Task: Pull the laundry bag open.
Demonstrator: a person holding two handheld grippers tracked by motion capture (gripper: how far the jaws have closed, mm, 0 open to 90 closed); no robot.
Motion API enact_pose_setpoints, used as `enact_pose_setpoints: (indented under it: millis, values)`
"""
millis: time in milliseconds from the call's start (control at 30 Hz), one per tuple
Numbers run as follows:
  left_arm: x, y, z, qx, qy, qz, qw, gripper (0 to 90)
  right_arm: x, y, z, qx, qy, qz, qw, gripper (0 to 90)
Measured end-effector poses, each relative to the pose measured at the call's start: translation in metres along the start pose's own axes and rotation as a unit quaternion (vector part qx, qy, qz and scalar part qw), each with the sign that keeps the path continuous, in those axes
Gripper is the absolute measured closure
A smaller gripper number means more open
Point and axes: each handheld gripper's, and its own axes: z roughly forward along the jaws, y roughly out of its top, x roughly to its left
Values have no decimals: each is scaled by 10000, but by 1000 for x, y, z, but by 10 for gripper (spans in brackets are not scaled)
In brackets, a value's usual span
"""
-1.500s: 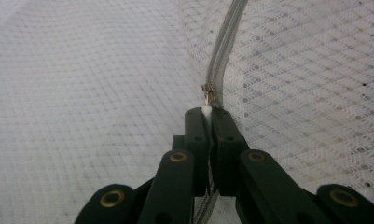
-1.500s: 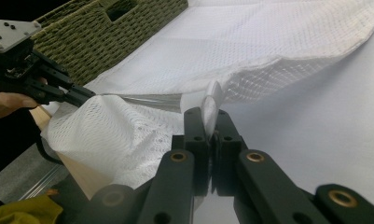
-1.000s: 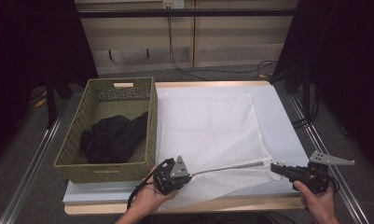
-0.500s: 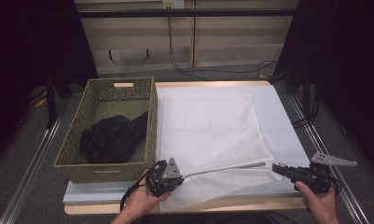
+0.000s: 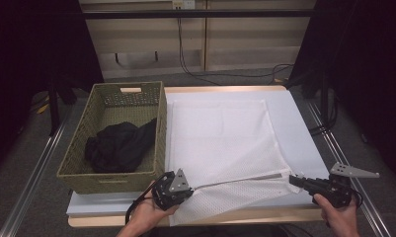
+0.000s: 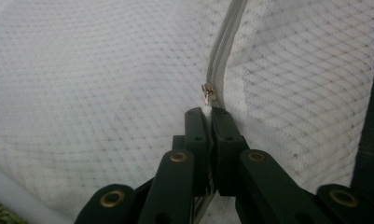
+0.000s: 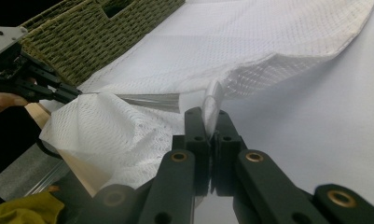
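Between both tools (image 5: 191, 188) (image 5: 290, 177), mesh bag (image 5: 225, 148) stretched

Both hands sit low; the left gripper (image 5: 189, 188) and right gripper (image 5: 293, 178) are clamped tight (tips facing each other).

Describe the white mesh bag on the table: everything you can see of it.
The white mesh bag is a flat, roughly square pouch of fine netted fabric with a stitched hem. It lies spread on the white table cover, right of the wicker basket. Its near edge carries a grey zipper with a small metal slider, lifted and stretched taut. The left tongs are shut on the zipper edge beside the slider; the right tongs are shut on the bag's other near corner.
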Motion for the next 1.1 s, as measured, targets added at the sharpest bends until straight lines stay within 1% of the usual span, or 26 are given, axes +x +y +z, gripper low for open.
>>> enact_pose_setpoints:
  millis: [33, 67, 100, 133, 167, 200, 233, 267, 300, 333, 367, 400, 467, 500, 533, 567, 633, 667, 700, 733, 900, 967, 1000, 1033, 1100]
  values:
    - [0, -1, 0, 23, -16, -15, 10000, 868, 0, 0, 0, 8, 12, 7, 10000, 875]
    - [1, -2, -1, -8, -23, -6, 10000, 868, -1, -1, 0, 7, 6, -8, 10000, 875]
    - [-1, -1, -2, 33, 23, -18, 10000, 868, -2, -1, 0, 14, -6, 19, 10000, 875]
    - [-1, -1, -3, 23, 15, 17, 10000, 869, -1, -1, 0, 11, -17, 26, 10000, 875]
    - [0, -1, -2, -26, -38, -26, 10000, 868, -1, -1, 0, 10, -20, 7, 10000, 875]
    - [0, -2, -2, -19, 2, -12, 10000, 868, -1, 0, 0, 4, -19, 8, 10000, 876]
    - [0, -2, -3, -52, 19, 91, 9999, 868, -1, 0, -1, -9, -33, -4, 10000, 875]
    - [-1, -3, -3, -106, 80, 55, 9999, 868, -1, 0, -1, -11, -21, 22, 10000, 875]
    - [0, -3, -5, -96, 27, 69, 9999, 868, -1, 0, -2, -20, -52, -1, 10000, 875]
    - [1, -4, -6, -25, -13, 74, 10000, 868, -1, 0, -2, -39, -22, 12, 10000, 875]
    - [0, -6, -6, -123, 40, 24, 9999, 868, -1, 1, -3, -39, -21, 11, 10000, 875]
    - [1, -6, -8, -38, 8, 33, 10000, 868, -1, 1, -3, -37, -16, -1, 10000, 875]
    - [1, -9, -8, -73, 53, 35, 10000, 868, -2, 0, -2, -5, -17, -4, 10000, 875]
    - [1, -9, -9, -18, 64, 18, 10000, 868, -2, 0, -1, -5, -6, 7, 10000, 875]
    - [1, -9, -9, -71, 76, 12, 9999, 868, -1, -1, -1, 6, -5, 3, 10000, 875]
    - [1, -10, -11, -54, 71, -42, 10000, 869, -1, 0, -2, 0, 8, 1, 10000, 875]
    - [2, -10, -14, -74, 122, -4, 9999, 868, -1, 0, -3, -36, 4, -8, 10000, 875]
    - [3, -12, -15, -49, 147, -38, 9999, 868, -1, 1, -3, -33, -19, -1, 10000, 875]
    - [5, -15, -16, -62, 116, -107, 9999, 868, -2, 1, -3, -59, -37, 24, 10000, 875]
    - [5, -16, -16, -78, 151, -118, 9998, 868, -3, 0, -4, -68, -40, 50, 10000, 875]
    - [5, -21, -21, -107, 167, -126, 9997, 868, -3, 0, -5, -49, -32, 38, 10000, 875]
    - [5, -21, -21, -73, 181, -129, 9997, 868, -3, 0, -4, -38, -26, 30, 10000, 875]
    - [5, -21, -22, -24, 185, -95, 9998, 868, -3, -1, -4, -34, -42, 26, 10000, 875]
    - [5, -22, -22, -39, 213, -99, 9997, 868, -3, -1, -4, -35, -57, 47, 10000, 875]
    - [6, -25, -23, -68, 202, -194, 9996, 868, -2, -1, -5, -67, -40, 44, 10000, 875]
